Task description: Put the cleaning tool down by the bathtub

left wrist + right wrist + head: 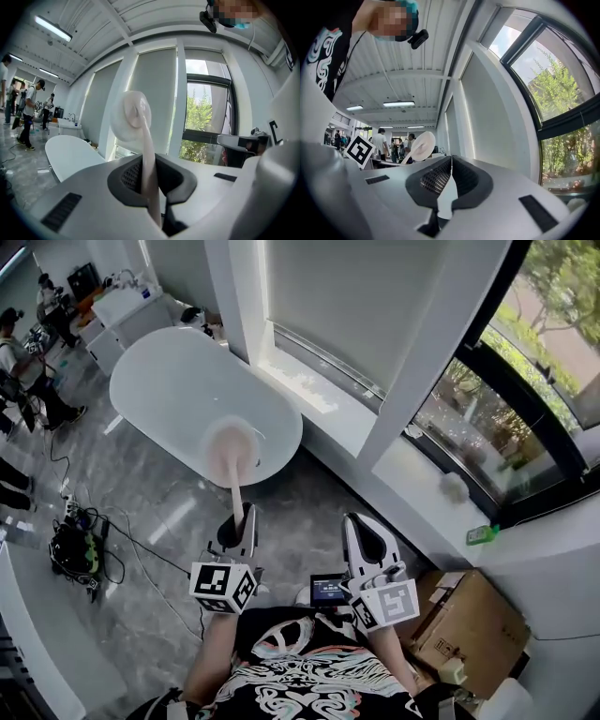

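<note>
Smooth white oval bathtub (178, 395) on glossy grey stone-look floor (309, 498) — open room round its near rim. Cleaning tool (232, 454), slim pale handle w/ round head, maybe sponge, is up in the air — left tongs (238, 517) clamped on handle. Right tongs (356, 526) closed, empty.

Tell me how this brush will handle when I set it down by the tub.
Probably stiff: the brush handle stands straight out of the shut left gripper without sagging. Likely light, held by its end. The round head may roll on the floor.
</note>
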The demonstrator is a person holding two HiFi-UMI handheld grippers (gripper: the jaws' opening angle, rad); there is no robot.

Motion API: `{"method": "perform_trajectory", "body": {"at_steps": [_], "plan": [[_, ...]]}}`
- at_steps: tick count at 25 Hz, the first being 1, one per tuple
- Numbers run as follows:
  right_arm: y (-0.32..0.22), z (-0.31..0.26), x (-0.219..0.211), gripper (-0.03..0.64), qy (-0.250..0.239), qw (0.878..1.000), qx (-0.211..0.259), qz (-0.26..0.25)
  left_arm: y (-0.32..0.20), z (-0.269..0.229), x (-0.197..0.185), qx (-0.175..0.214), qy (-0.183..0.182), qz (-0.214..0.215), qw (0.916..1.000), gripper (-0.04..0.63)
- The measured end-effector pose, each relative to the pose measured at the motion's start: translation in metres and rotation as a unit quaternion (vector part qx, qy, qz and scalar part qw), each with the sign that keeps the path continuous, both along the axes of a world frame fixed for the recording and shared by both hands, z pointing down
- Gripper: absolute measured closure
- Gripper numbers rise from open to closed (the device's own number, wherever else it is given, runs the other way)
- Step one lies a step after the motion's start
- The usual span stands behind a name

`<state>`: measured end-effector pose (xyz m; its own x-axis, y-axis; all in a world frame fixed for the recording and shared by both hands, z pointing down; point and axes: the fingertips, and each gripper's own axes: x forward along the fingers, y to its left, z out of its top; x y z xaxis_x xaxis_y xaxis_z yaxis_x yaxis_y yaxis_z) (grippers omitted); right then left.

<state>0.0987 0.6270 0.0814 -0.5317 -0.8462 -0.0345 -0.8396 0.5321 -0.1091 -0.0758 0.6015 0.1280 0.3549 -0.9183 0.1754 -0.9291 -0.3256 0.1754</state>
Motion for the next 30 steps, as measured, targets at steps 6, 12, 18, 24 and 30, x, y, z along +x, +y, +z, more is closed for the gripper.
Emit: {"method": "perform_trajectory", "body": {"at_steps": [6, 12, 18, 24, 30], "plan": [[-0.004, 0.007, 0.019, 0.591, 0.004, 1.0, -0.009, 0.02, -0.012, -0.001, 0.026, 0.0, 0.009, 0.014, 0.9999, 0.561], [-0.019, 0.013, 0.034, 0.591, 0.003, 0.999, -0.024, 0.033, -0.033, 0.003, 0.047, -0.01, 0.007, 0.034, 0.9994, 0.561], [-0.052, 0.024, 0.049, 0.591, 0.005, 0.998, -0.038, 0.05, -0.068, 0.007, 0.058, -0.01, 0.007, 0.046, 0.9989, 0.561], [-0.112, 0.031, 0.042, 0.591, 0.008, 0.998, -0.044, 0.054, -0.126, 0.017, 0.048, -0.013, 0.002, 0.043, 0.999, 0.561], [-0.198, 0.027, 0.02, 0.591, 0.017, 0.997, -0.047, 0.053, -0.213, 0.01, 0.025, -0.004, 0.005, 0.037, 0.9993, 0.561]]}}
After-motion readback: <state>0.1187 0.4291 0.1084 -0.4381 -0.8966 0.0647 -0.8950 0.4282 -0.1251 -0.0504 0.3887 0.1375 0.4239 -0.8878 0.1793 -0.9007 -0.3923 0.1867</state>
